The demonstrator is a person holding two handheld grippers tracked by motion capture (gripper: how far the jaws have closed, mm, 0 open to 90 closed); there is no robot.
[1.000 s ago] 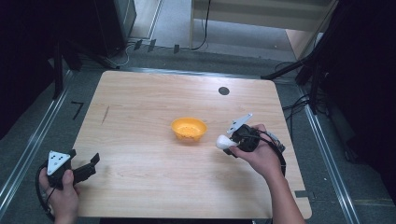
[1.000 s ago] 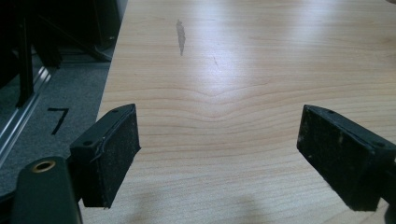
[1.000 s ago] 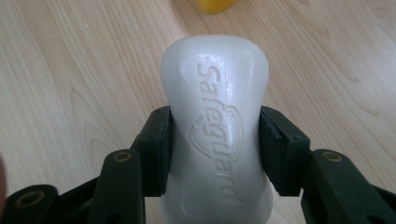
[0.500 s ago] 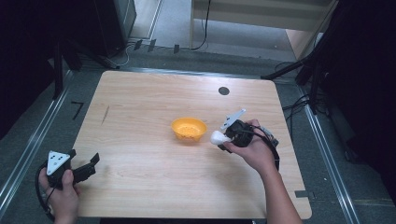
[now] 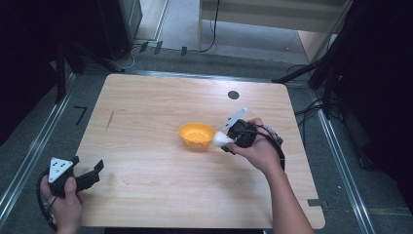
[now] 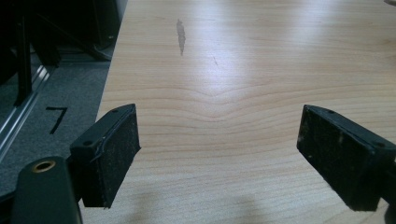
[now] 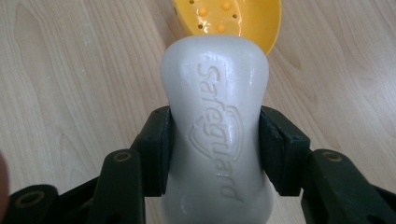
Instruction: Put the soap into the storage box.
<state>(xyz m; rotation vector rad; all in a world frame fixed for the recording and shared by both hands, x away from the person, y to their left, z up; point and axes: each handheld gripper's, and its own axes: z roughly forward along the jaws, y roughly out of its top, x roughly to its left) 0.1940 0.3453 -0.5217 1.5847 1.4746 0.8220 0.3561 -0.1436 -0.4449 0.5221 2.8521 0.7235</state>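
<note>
A white bar of soap (image 7: 215, 126), stamped with raised lettering, is clamped between the black jaws of my right gripper (image 7: 215, 151). In the high view that right gripper (image 5: 228, 140) holds the white soap (image 5: 219, 140) just off the right rim of an orange dish (image 5: 196, 134) with small holes in its bottom. The orange dish (image 7: 243, 21) lies just beyond the soap's tip in the right gripper view. My left gripper (image 5: 92, 170) rests at the table's near left corner, jaws wide apart over bare wood with nothing between its pads (image 6: 109, 154).
A light wooden table (image 5: 160, 112) has a black round inlay (image 5: 233, 95) near its far edge and a dark streak (image 5: 110, 119) at the left. Grey floor and metal rails run along both sides. Cables lie to the right.
My right gripper has carried the soap leftward and a little away from me, up to the dish's right rim. The left gripper has stayed put.
</note>
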